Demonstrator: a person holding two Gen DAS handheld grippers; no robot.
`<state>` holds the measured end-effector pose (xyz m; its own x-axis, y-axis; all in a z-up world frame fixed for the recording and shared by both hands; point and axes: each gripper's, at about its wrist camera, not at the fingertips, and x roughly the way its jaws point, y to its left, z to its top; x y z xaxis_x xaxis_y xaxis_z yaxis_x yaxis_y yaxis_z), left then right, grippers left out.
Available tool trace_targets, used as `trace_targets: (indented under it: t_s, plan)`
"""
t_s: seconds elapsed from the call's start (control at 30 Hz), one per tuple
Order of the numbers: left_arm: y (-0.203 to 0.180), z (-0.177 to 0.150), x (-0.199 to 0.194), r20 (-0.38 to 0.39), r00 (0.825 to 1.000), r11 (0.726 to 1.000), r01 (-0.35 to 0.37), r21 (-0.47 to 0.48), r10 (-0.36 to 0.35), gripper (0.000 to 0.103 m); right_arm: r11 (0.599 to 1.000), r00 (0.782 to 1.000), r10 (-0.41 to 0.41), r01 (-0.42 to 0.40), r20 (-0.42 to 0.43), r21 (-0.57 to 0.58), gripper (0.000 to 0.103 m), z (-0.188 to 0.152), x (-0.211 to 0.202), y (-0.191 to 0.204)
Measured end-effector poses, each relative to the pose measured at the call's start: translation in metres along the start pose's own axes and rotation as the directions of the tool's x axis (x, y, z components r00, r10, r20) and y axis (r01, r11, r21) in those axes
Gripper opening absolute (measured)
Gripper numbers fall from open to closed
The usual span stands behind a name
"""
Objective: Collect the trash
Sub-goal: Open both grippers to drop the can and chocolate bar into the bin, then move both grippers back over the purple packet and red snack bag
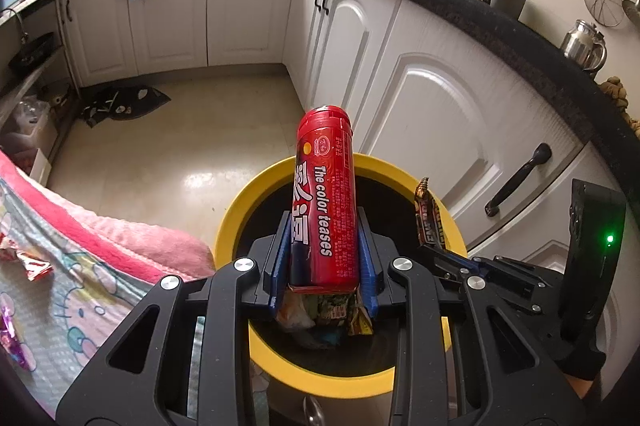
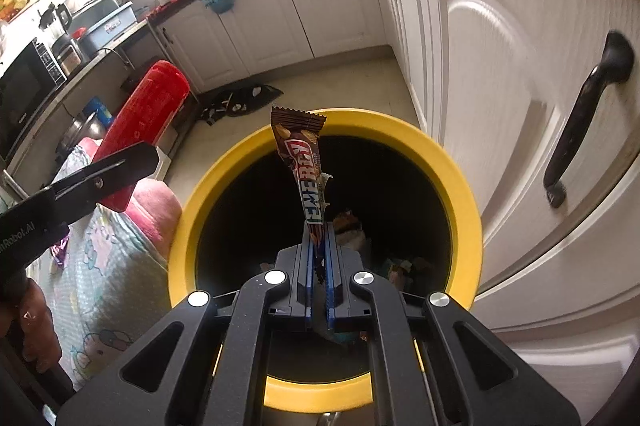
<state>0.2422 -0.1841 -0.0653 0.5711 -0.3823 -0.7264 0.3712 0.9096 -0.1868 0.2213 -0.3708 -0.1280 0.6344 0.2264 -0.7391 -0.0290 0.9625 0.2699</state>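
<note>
My left gripper [image 1: 325, 226] is shut on a red plastic tube [image 1: 325, 197] printed "The color teases" and holds it upright over the yellow-rimmed bin [image 1: 236, 201]. My right gripper [image 2: 319, 230] is shut on a brown snack-bar wrapper [image 2: 306, 161] and holds it over the same bin [image 2: 464, 193]. The wrapper also shows in the left wrist view [image 1: 429, 216], and the red tube shows in the right wrist view [image 2: 146, 121] at the left. Several wrappers [image 1: 332, 310] lie at the bottom of the bin.
White cabinet doors [image 1: 440, 113] with black handles stand close on the right of the bin. A pink and patterned cloth [image 1: 80, 266] with loose candy wrappers [image 1: 34, 264] lies on the left. A dark mat [image 1: 124, 101] lies on the tiled floor.
</note>
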Motion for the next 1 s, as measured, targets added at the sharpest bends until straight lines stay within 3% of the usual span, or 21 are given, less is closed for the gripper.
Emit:
trace_targets:
  t_s: [0.17, 0.2, 0.27, 0.33, 0.4, 0.47, 0.53, 0.6, 0.7, 0.77, 1.0]
  plan:
    - [0.001, -0.002, 0.008, -0.02, 1.0, 1.0, -0.007, -0.004, 0.007, 0.023, 1.0, 1.0, -0.008, 0.008, -0.008, 0.025, 0.009, -0.002, 0.006, -0.006]
    - [0.002, -0.003, 0.01, -0.022, 1.0, 1.0, -0.009, -0.008, 0.009, 0.023, 0.999, 1.0, -0.015, 0.016, -0.007, 0.031, 0.013, -0.002, 0.006, -0.008]
    - [0.001, -0.002, 0.014, -0.028, 1.0, 1.0, -0.01, -0.016, 0.01, 0.023, 0.999, 1.0, -0.025, 0.025, -0.003, 0.043, 0.033, -0.003, 0.005, -0.01]
    - [0.001, -0.002, 0.015, -0.031, 0.999, 1.0, -0.014, -0.018, 0.013, 0.026, 0.998, 1.0, -0.031, 0.03, 0.006, 0.06, 0.039, -0.003, 0.004, -0.013]
    - [0.002, -0.003, 0.014, -0.028, 0.999, 1.0, -0.022, -0.02, 0.021, 0.044, 0.997, 1.0, -0.03, 0.029, 0.007, 0.069, 0.04, -0.002, 0.003, -0.015]
    - [0.005, -0.004, 0.012, -0.024, 0.999, 0.999, -0.03, -0.03, 0.029, 0.052, 0.996, 0.999, -0.034, 0.033, 0.015, 0.086, 0.048, -0.002, 0.0, -0.017]
    - [0.009, -0.005, 0.009, -0.023, 0.999, 0.998, -0.042, -0.037, 0.041, 0.058, 0.995, 0.999, -0.035, 0.032, 0.027, 0.095, 0.05, -0.001, -0.003, -0.018]
    - [0.015, -0.007, 0.003, -0.014, 0.998, 0.997, -0.064, -0.054, 0.063, 0.073, 0.994, 0.998, -0.046, 0.043, 0.034, 0.096, 0.051, 0.001, -0.006, -0.018]
    - [0.024, -0.008, -0.009, -0.003, 0.997, 0.993, -0.081, -0.086, 0.081, 0.088, 0.994, 0.997, -0.062, 0.057, 0.055, 0.093, 0.058, 0.003, -0.012, -0.016]
    - [0.029, -0.011, -0.02, 0.012, 0.995, 0.99, -0.094, -0.102, 0.096, 0.092, 0.994, 0.995, -0.073, 0.067, 0.073, 0.087, 0.063, 0.004, -0.017, -0.013]
    - [0.043, -0.025, -0.054, 0.041, 0.987, 0.983, -0.153, -0.105, 0.158, 0.092, 0.997, 0.99, -0.068, 0.063, 0.124, 0.041, 0.068, 0.009, -0.036, 0.007]
